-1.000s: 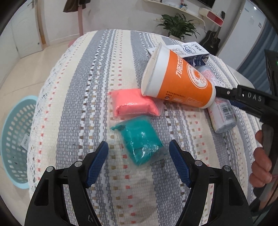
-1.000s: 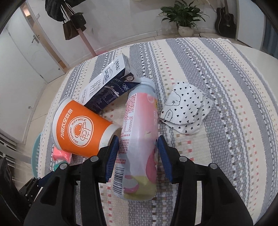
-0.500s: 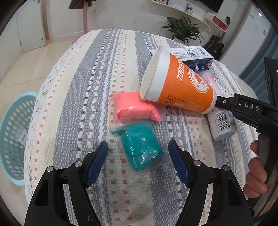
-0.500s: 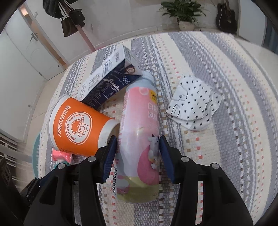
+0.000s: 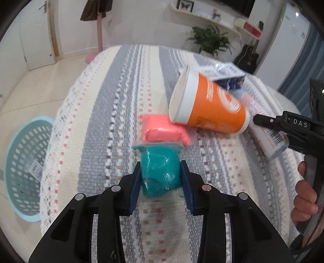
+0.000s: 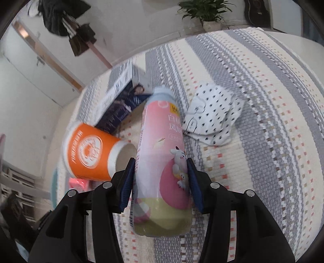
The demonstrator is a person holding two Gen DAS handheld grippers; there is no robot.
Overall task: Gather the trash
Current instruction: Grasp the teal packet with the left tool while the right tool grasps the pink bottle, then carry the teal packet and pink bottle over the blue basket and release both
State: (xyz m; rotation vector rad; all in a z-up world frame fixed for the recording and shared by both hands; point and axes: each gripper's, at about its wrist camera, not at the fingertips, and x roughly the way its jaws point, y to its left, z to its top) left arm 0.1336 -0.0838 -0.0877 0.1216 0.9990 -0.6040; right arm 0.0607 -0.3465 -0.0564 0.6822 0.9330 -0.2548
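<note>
A striped woven cloth (image 5: 125,85) in grey, cream and white, with small red and tan flecks, covers the table and hangs over its rounded edge. The floor (image 5: 26,85) is pale and glossy. On the far left stands a white door (image 5: 34,34); beside it dark clothes and a bag hang on a pink coat stand (image 5: 98,26). Against the white far wall a green potted plant (image 5: 210,40) sits under a curved white shelf (image 5: 204,17). A dark guitar (image 5: 247,56) leans at the far right. The light is soft and even.
</note>
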